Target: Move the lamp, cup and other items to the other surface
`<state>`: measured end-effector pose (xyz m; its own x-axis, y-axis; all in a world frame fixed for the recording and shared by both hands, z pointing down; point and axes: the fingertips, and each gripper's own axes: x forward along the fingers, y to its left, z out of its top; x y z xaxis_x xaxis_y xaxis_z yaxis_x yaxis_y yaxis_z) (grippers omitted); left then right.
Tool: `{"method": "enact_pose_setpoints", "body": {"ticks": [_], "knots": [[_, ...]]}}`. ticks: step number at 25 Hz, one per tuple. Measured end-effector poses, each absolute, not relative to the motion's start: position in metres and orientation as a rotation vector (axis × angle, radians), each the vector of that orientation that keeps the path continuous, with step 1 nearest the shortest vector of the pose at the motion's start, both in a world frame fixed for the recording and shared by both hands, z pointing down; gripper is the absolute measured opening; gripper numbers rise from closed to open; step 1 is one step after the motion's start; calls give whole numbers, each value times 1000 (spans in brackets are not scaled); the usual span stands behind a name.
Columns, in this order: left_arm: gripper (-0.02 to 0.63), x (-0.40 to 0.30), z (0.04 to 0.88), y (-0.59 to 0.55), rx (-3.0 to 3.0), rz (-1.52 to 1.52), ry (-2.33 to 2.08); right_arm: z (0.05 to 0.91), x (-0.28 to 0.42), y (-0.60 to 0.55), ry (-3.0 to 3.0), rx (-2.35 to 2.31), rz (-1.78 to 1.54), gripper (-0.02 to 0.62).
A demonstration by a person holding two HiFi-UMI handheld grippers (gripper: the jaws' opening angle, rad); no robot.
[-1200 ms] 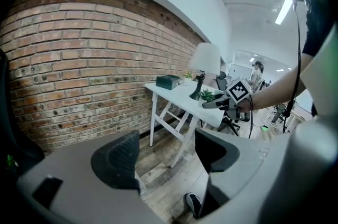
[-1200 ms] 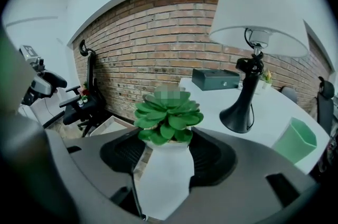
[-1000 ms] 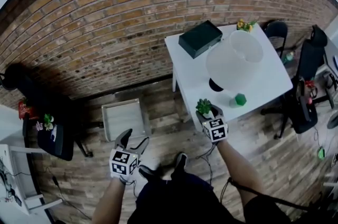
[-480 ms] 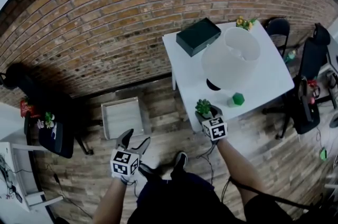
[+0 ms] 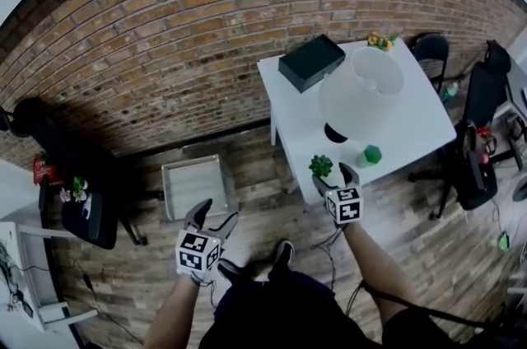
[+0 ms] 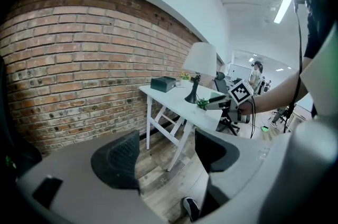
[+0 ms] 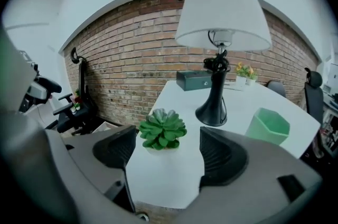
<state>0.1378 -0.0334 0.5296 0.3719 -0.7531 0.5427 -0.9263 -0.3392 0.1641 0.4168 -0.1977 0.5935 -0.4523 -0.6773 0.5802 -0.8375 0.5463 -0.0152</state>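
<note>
The lamp (image 5: 362,88) is the biggest thing on the white table (image 5: 412,125). Its wide pale shade covers the middle of the top and its black base stands just beyond the near items. Far left of it lies a dark green box (image 5: 311,62), and a small pot of yellow flowers (image 5: 380,40) sits at the far edge. Near the lamp base to the right is the green cup (image 5: 373,155). To the left, at the table's near edge, stands the little succulent (image 5: 321,167) in its pale pot. The right gripper (image 5: 335,179) hovers right at that edge with its jaws spreading. The succulent stands just ahead of the gap between them, and neither pad touches it. The left gripper (image 5: 214,216) hangs low on the left over the floor, jaws apart and empty, well away from the table. A second ago the right gripper was closed more tightly around the succulent's pot. Now it has let go and drawn slightly back toward the person, while the plant stays where it was set down. The lamp, box, cup and flowers have not shifted. The table stands against a curved-looking brick wall (image 5: 206,26) on a wood plank floor (image 5: 255,207). A shallow white tray (image 5: 193,184) lies on the floor to its left. Black office chairs (image 5: 478,141) crowd the right side, and another dark chair (image 5: 90,211) stands far left.
</note>
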Motion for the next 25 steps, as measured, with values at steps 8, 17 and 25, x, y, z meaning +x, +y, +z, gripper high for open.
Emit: {"method": "enact_pose_setpoints", "body": {"ticks": [8, 17, 25], "knots": [[325, 103, 490, -30, 2228, 429, -1495, 483, 377, -185, -2443, 1355, 264, 313], [297, 42, 381, -51, 2311, 210, -1671, 373, 256, -177, -2680, 1253, 95, 222], [110, 1, 279, -56, 2331, -15, -1873, 288, 181, -165, -2861, 1156, 6, 162]]}}
